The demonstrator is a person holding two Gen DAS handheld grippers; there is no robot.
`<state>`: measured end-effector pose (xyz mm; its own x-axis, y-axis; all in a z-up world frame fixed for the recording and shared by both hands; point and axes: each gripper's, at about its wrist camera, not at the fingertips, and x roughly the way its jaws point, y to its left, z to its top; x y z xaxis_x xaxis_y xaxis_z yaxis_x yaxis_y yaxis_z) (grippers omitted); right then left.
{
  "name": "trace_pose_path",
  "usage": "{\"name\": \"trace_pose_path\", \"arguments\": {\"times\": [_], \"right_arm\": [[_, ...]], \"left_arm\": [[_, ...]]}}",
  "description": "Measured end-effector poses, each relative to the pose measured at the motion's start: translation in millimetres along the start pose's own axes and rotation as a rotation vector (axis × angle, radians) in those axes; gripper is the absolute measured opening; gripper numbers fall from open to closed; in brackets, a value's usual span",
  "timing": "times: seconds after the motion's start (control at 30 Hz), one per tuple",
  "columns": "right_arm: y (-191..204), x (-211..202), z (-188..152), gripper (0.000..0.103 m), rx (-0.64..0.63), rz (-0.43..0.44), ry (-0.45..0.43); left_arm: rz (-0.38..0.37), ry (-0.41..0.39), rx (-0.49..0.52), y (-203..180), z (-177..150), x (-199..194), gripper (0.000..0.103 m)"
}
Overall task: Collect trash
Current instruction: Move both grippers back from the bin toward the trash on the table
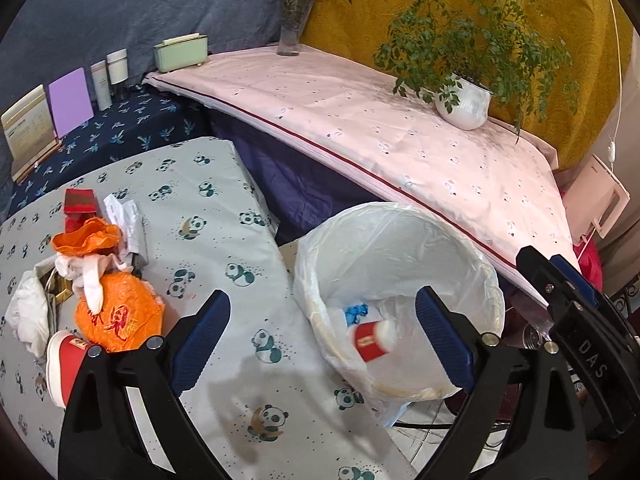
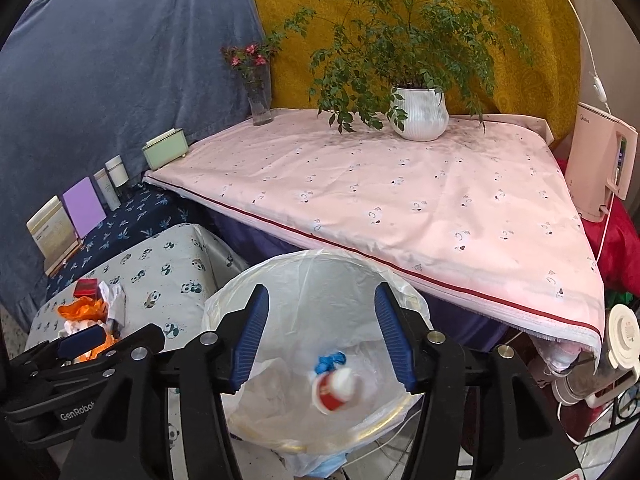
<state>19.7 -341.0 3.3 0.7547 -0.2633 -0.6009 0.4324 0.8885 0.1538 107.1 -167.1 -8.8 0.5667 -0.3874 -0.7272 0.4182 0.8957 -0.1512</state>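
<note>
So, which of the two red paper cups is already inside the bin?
The red cup beside the blue scrap inside the lined bin. The other red cup lies on the panda cloth by the orange bag.

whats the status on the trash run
Both grippers open, right gripper over lined bin. Red paper cup inside bin. Orange bag pile on table. Nothing blocking.

"DAS" on right claw (image 1: 592, 360), "GenRobot" on left claw (image 2: 76, 416), "Midea" on pink appliance (image 2: 600, 160), red characters on orange bag (image 1: 120, 316)
</note>
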Motion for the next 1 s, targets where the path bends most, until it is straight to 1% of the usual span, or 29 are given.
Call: {"name": "trace_pose_path", "arguments": {"times": [0.2, 0.43, 0.7, 1.0], "right_arm": [[15, -13, -2, 0.059, -0.022, 0.014, -0.012], [44, -25, -5, 0.062, -0.063, 0.047, -0.017], [78, -33, -17, 0.062, -0.119, 0.091, -0.006], [110, -38, -27, 0.062, -0.171, 0.135, 0.011]], "left_arm": [[0.020, -0.017, -0.028, 16, -5, -14, 0.090], [0.066, -0.044, -0.059, 38, -11, -34, 0.090], [0.110, -0.056, -0.110, 68, -21, -52, 0.090], [0.150, -0.050, -0.177, 99, -34, -63, 0.092]]}}
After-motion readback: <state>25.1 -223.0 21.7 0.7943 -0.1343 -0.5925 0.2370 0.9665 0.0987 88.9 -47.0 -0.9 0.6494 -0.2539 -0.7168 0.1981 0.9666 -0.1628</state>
